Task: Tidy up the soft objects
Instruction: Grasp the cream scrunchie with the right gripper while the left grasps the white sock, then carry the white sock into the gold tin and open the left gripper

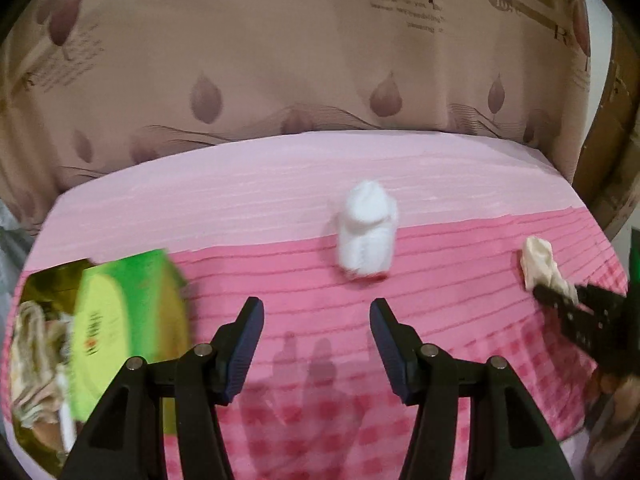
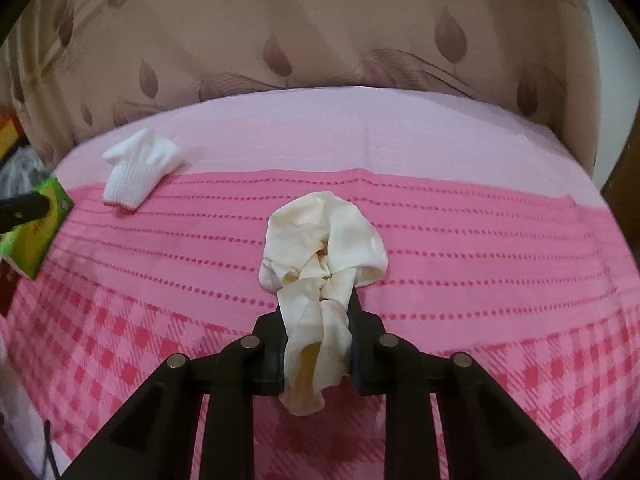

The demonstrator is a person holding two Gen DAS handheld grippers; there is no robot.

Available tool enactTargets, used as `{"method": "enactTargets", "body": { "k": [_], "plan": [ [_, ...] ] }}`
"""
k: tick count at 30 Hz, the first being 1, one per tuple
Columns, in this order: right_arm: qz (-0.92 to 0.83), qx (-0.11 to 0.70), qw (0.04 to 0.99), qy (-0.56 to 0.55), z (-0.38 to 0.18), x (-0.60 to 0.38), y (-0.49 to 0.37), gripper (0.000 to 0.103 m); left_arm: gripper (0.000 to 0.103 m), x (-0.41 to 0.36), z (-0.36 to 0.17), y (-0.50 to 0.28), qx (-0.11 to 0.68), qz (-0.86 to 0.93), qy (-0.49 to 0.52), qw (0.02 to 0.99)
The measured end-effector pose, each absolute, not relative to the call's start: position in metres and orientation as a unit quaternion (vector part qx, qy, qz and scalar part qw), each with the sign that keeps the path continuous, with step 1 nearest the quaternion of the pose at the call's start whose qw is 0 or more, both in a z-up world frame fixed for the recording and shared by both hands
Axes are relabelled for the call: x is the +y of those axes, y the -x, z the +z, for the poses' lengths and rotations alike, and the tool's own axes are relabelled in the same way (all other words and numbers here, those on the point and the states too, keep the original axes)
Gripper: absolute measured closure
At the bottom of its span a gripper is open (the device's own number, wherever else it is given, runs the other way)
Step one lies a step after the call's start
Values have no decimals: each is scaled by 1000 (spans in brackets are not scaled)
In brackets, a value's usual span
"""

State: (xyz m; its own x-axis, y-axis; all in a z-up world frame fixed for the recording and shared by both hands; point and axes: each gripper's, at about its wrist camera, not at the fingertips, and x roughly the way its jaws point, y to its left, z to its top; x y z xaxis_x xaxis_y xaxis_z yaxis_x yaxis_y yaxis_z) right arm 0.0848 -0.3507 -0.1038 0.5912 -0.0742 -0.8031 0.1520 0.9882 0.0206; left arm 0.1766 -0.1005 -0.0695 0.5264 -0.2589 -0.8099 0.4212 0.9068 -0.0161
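While your right gripper was clamped on the crumpled cream glove over the pink cloth, your left gripper stood wide open and empty. Its 2 fingers pointed toward the white knit glove, well apart; a green box sat at left.

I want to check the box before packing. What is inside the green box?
The green box is open on its left; crumpled beige cloth shows inside. Blur and the box walls hide anything deeper.
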Motion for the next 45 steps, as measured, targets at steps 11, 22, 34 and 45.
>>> {"method": "enactTargets", "body": {
  "k": [11,22,34,45],
  "plan": [
    [-58,446,891,-56,-103,-354,-84,74,43,-143,-97,-231,494,-213,-49,842],
    [-55,448,891,-53,-102,-351,-83,69,62,-150,-120,-260,510,-215,-29,833],
    [-57,448,891,-51,-102,-351,-82,69,78,-143,-95,-224,499,-214,-58,838],
    [-58,449,890,-46,-103,-350,-84,69,78,-116,-63,-145,483,-215,-85,844]
  ]
}}
